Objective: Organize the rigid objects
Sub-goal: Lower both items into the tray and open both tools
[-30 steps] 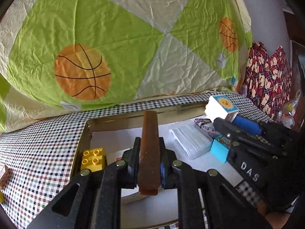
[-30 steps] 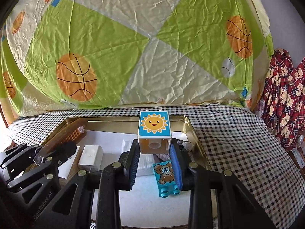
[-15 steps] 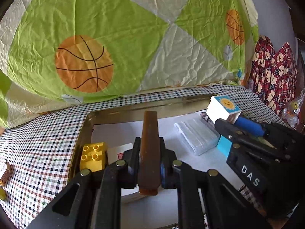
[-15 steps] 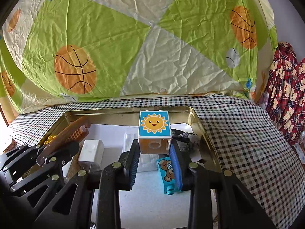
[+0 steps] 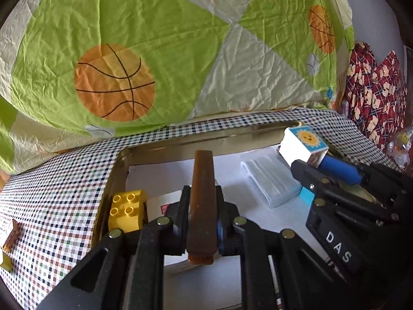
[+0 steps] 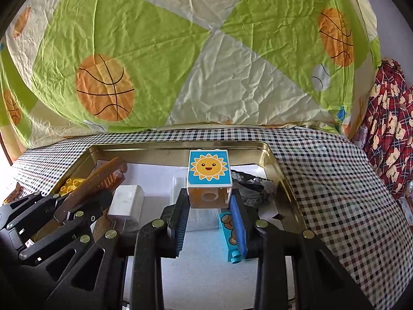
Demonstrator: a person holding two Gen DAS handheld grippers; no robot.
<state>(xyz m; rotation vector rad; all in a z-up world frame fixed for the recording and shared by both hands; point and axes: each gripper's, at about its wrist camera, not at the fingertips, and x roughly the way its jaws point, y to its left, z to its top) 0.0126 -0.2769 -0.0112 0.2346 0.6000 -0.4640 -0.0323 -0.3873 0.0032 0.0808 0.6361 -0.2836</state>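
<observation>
My left gripper [image 5: 202,206] is shut on a brown comb [image 5: 202,193], held spine up over the left half of the gold tray [image 5: 206,139]; the same comb [image 6: 100,178] shows its teeth in the right wrist view. My right gripper [image 6: 209,201] is shut on a white block with a sun picture [image 6: 208,171], held above the tray's right half; that sun block [image 5: 303,144] also shows in the left wrist view. In the tray lie a yellow studded brick [image 5: 126,209], a clear plastic case [image 5: 268,180], a white block [image 6: 126,202] and a light blue bear brick [image 6: 229,235].
The tray [image 6: 284,175] sits on a checked cloth [image 6: 335,193]. A green and cream basketball quilt [image 5: 155,51] rises just behind it. Red patterned fabric [image 6: 392,142] hangs at the right. A small brown piece [image 5: 11,235] lies on the cloth left of the tray. Dark beaded items [image 6: 253,183] lie by the tray's right wall.
Both grippers keep their grips and have tilted slightly further down toward the tray. The bear brick now sits partly hidden behind the right finger.
</observation>
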